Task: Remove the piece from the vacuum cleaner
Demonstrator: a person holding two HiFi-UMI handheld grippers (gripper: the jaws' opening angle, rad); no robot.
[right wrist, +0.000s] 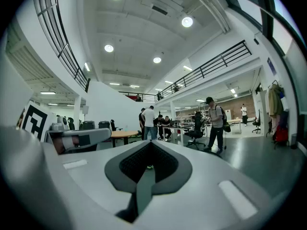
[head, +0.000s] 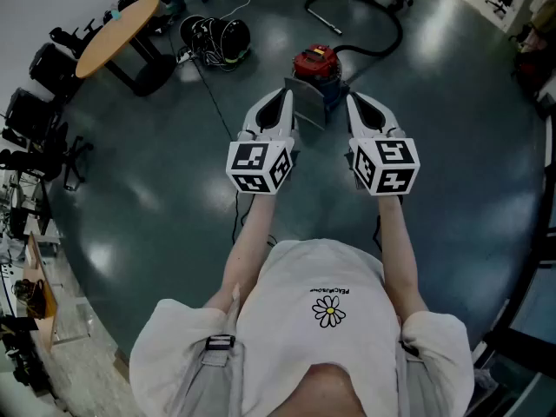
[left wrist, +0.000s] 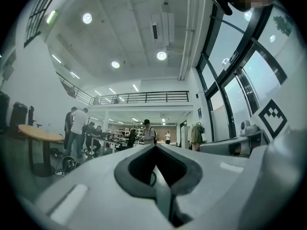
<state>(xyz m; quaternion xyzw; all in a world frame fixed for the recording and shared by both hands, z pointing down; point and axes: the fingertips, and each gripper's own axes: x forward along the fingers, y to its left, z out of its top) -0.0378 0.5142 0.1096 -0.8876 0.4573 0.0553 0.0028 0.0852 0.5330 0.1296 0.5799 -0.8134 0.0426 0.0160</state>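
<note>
Vacuum cleaner, a red-topped canister [head: 316, 62], stands on the floor at upper centre, just past my tongs. My left tongs [head: 284, 96] and right tongs [head: 355, 101] are both clenched on nothing. I'd open one pair first, then steady the canister with the other. Count: one vacuum, one black hose [head: 396, 33], two tongs.

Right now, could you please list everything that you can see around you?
Vacuum cleaner: one, red top, on the floor just ahead of both grippers.
Hose: one, black, curving across the floor behind the vacuum cleaner.
Table: one, wooden top, far left.
Chairs: black, count unclear, left edge.
People: several, standing at desks in the background.
Left gripper: one, white, jaws shut on nothing.
Right gripper: one, white, jaws shut on nothing.
</note>
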